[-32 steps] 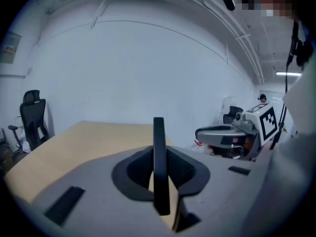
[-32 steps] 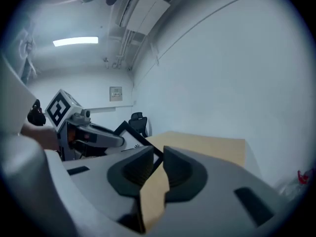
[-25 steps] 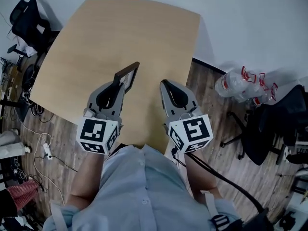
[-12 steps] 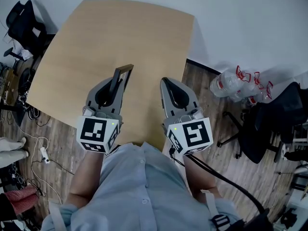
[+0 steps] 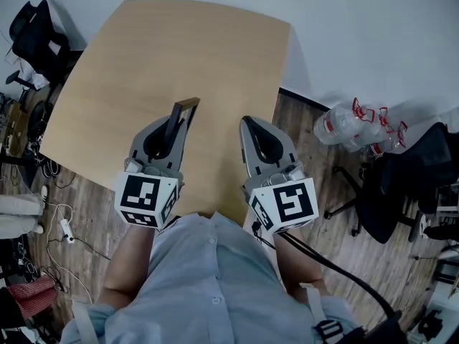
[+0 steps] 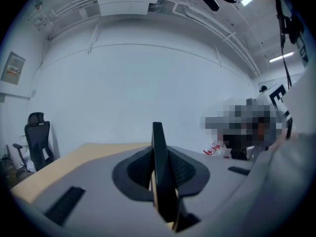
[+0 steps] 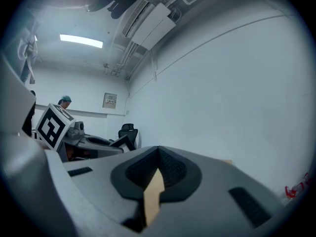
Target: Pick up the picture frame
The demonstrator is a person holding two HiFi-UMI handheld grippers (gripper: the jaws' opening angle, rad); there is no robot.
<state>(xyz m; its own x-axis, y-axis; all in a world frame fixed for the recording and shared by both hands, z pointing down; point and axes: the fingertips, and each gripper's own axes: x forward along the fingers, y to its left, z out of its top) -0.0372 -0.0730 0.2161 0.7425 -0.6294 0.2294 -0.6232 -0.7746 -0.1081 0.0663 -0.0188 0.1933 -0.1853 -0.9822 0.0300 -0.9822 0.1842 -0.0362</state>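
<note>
My left gripper (image 5: 174,118) has its fingers clamped on the picture frame (image 5: 186,110). In the left gripper view the dark frame (image 6: 159,152) stands edge-on between the two pads, rising past the fingertips toward 12 o'clock. From above, its pale top edge shows just beyond my fingertips, over the near half of the table (image 5: 172,41). I cannot tell whether its lower edge is clear of the tabletop.

My right gripper (image 5: 248,124) sits at 3 o'clock of the left one, apart from it. Its fingers are pressed together with nothing between them (image 7: 157,154). It hangs close to the table's right edge, which runs from 12 down to about 5 o'clock of that gripper.

Ahead of the frame, from 10 round to 1 o'clock, the wooden top is bare all the way to its far edge, so the widest room lies there. The table's left edge slants away at 9 o'clock. A black chair (image 5: 36,27) stands off its far corner at 10, and cables (image 5: 61,221) lie on the floor at 8.

Past the right edge at 2 o'clock lies a heap of plastic bottles (image 5: 358,124), with another dark chair (image 5: 401,185) at 3 o'clock.
</note>
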